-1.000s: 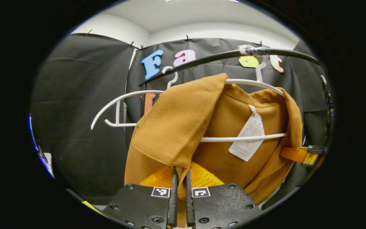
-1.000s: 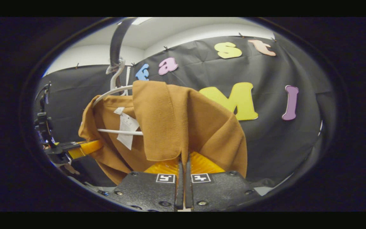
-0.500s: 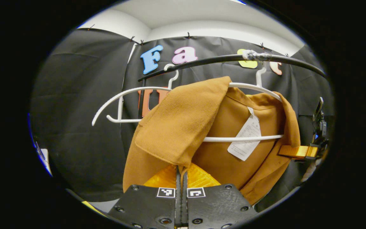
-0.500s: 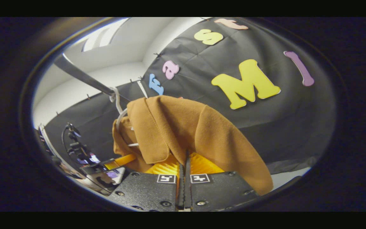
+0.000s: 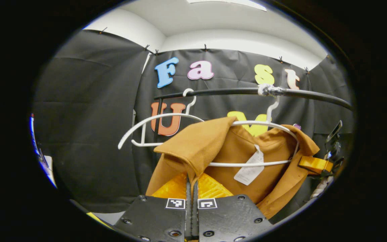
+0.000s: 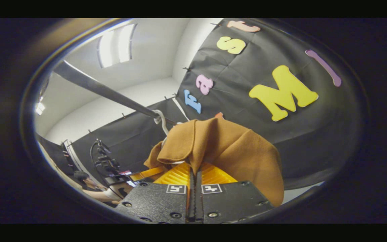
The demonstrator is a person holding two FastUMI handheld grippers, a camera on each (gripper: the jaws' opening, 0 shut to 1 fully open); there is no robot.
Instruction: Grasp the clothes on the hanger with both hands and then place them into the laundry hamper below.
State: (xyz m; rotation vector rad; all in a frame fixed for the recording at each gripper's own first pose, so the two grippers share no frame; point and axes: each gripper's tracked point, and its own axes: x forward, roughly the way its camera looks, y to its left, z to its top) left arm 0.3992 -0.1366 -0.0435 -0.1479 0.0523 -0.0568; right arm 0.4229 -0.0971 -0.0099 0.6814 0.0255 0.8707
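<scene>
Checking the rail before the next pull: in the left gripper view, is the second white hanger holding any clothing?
No, the second white hanger hangs bare on the black rail, beside the brown garment.

A brown shirt [image 5: 244, 161] hangs on a white hanger [image 5: 264, 125]. It is bunched, front open, paper tag inside. The hanger hooks over a black rail [image 5: 227, 91].

Two white hangers [image 5: 161, 129], one brown garment [image 5: 240, 158], one rail [image 5: 247, 91].
</scene>
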